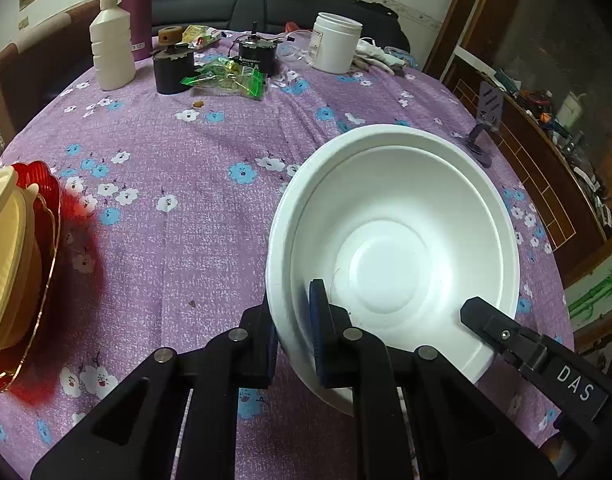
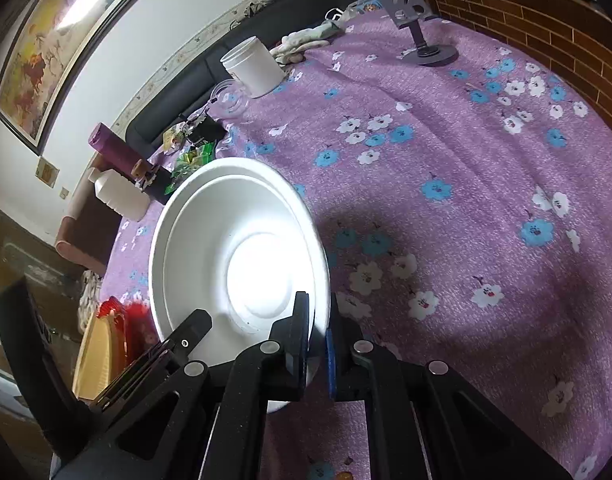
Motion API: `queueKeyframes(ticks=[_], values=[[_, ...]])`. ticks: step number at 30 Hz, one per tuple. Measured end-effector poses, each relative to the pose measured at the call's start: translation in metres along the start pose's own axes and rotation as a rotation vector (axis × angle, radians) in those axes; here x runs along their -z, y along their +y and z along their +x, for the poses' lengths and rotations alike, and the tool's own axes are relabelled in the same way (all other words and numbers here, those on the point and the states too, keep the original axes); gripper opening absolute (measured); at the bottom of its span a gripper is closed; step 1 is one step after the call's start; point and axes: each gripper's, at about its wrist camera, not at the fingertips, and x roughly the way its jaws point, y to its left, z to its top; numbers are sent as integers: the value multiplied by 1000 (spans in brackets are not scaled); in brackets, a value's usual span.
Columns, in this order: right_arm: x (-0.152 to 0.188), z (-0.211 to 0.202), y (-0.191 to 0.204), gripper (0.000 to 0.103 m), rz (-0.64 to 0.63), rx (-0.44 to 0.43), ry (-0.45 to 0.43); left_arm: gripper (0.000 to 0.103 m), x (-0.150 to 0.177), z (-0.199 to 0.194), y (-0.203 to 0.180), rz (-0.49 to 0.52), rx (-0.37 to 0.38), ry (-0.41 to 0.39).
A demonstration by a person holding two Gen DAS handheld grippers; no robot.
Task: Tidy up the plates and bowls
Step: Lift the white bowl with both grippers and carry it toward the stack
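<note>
Bench, purple floral cloth. White bowl carried tilted above it, rim pinched on opposite sides by left gripper and right gripper, jaws closed. Transfer step; next, nest it on the cream bowl in the red plate.

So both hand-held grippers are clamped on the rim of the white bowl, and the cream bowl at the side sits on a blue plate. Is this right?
Not quite: the plate is red, not blue. The left wrist view shows the cream bowl sitting on a red plate. The rest holds: the left hand-held gripper and the right hand-held gripper are both clamped on the rim of the white bowl.
</note>
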Motion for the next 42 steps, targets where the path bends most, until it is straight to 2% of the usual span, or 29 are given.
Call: queueKeyframes(ticks=[10,15,29,42], values=[[11,3,8,7,-22,88,-62,11,6,8,8,4,52,-18],[12,2,16,7,-50,111,-86,12,6,7,10,7,53,-44],[13,3,15,7,-51,109,-83,12,7,9,11,16,65,-49],[19,-9,15,7,-58,116,-125,12,10,-2,8,48,76,-99]])
